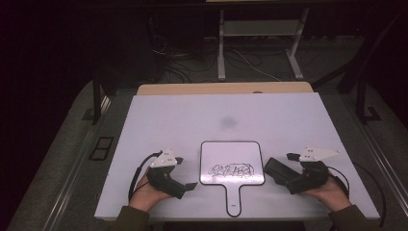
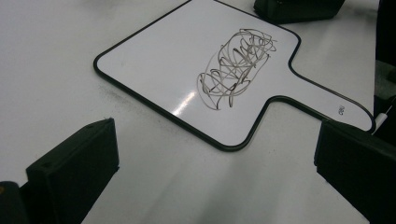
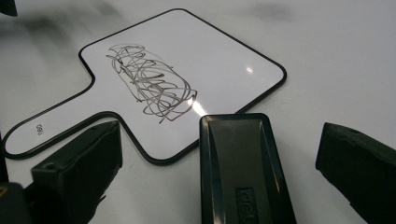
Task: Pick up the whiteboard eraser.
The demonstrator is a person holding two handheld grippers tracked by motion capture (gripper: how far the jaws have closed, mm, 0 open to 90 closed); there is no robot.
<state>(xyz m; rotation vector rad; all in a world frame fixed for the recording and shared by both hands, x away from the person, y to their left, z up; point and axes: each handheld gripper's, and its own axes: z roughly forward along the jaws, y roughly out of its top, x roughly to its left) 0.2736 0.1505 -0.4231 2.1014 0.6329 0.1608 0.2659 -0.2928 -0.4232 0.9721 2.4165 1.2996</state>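
Your right gripper (image 3: 219, 172) stands wide open around the black rectangular eraser (image 3: 240, 168) (beside the scribbled, black-rimmed paddle-shaped whiteboard (image 1: 232, 166)), while your left gripper (image 2: 215, 177), also open, holds nothing.

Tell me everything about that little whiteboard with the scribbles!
The whiteboard is a small, glossy white paddle with rounded corners, a thin black rim and a short handle pointing toward the person. A tangle of dark scribble sits across its middle. It lies flat on the white table, with a black eraser just beside its right edge.
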